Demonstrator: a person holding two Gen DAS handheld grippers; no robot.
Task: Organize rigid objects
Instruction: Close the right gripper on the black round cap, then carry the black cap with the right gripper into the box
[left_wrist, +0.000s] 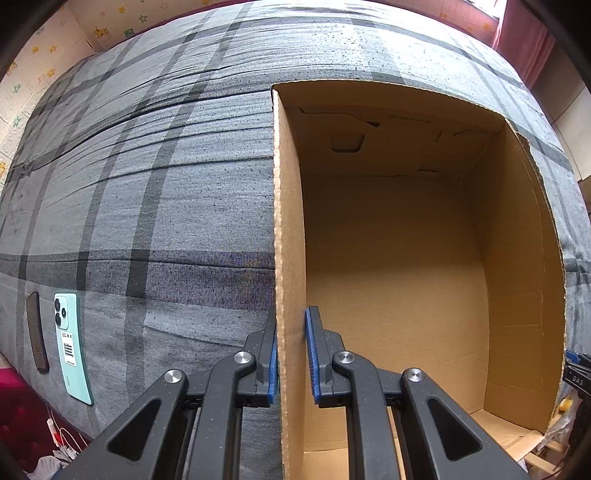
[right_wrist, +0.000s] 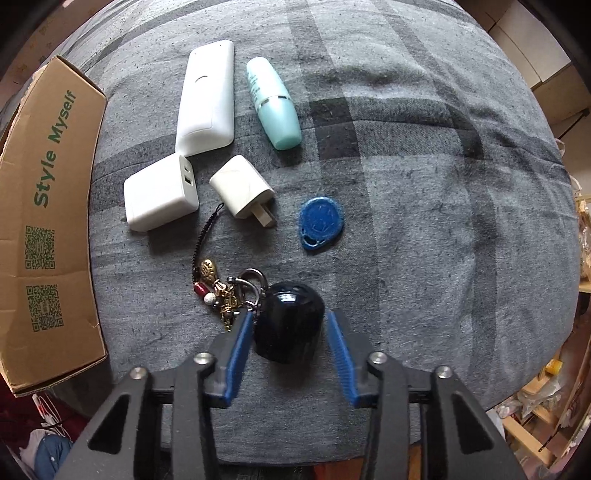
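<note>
In the left wrist view my left gripper (left_wrist: 290, 354) straddles the left wall of an empty cardboard box (left_wrist: 288, 206), jaws close around it. A mint phone (left_wrist: 72, 343) and a dark slim case (left_wrist: 37, 332) lie far left on the bed. In the right wrist view my right gripper (right_wrist: 290, 332) is open around a black key fob (right_wrist: 290, 325) with a charm keyring (right_wrist: 225, 291); the left pad touches the fob, the right stands apart. Beyond lie a blue tag (right_wrist: 320, 223), two white chargers (right_wrist: 160, 192) (right_wrist: 242, 190), a white remote (right_wrist: 207, 98) and a mint tube (right_wrist: 273, 103).
Everything rests on a grey plaid bedspread (right_wrist: 424, 166). The box's outer side, printed "Style Myself" (right_wrist: 48, 221), stands at the left of the right wrist view. Clutter and wooden shelving (right_wrist: 546, 417) show past the bed's right edge.
</note>
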